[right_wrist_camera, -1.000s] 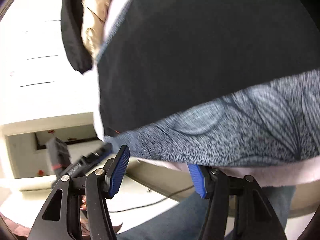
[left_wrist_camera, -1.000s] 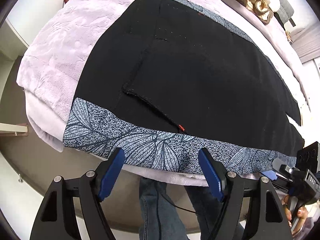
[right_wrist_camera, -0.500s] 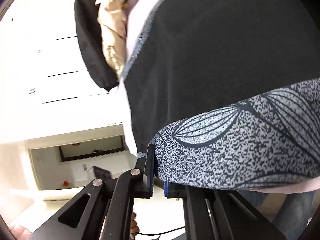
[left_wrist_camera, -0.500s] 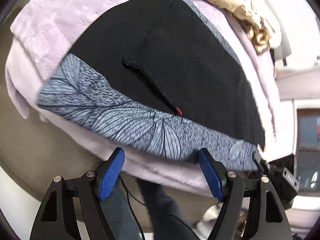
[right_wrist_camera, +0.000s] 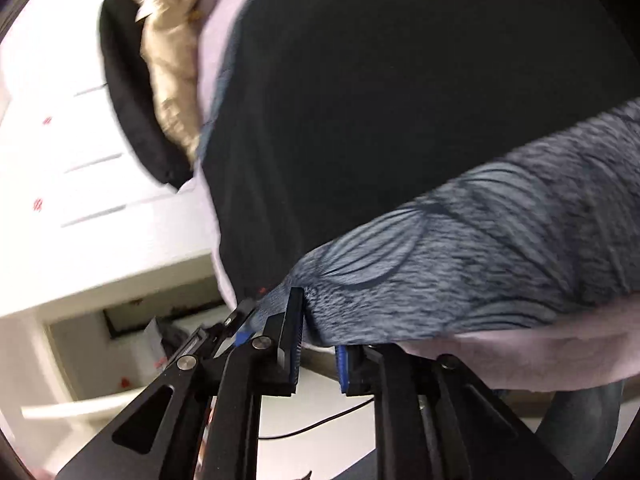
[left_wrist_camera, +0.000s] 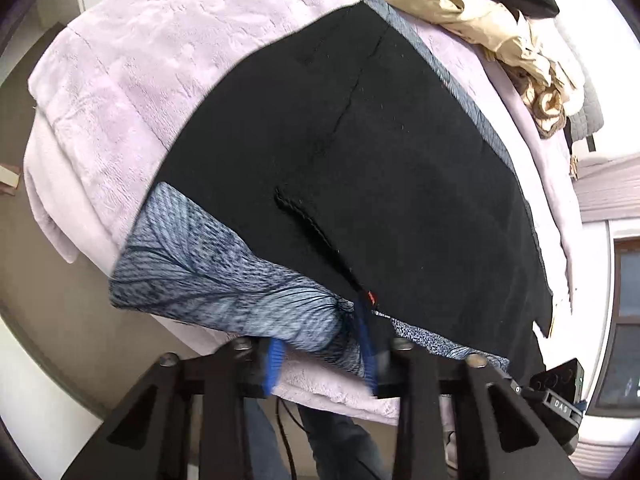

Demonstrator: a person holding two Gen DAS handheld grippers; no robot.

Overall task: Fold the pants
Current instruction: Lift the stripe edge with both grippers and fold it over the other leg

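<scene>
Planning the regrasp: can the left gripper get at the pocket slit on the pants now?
Probably not yet: the left gripper is shut on the patterned waistband. The pocket slit lies uncovered just beyond, so it must let go first.

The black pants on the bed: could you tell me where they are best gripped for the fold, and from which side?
Grip the pants by the grey leaf-print waistband, coming from the bed's near edge. That band overhangs the lilac blanket, so fingers can close around it. Both the left gripper and the right gripper pinch it there.
</scene>
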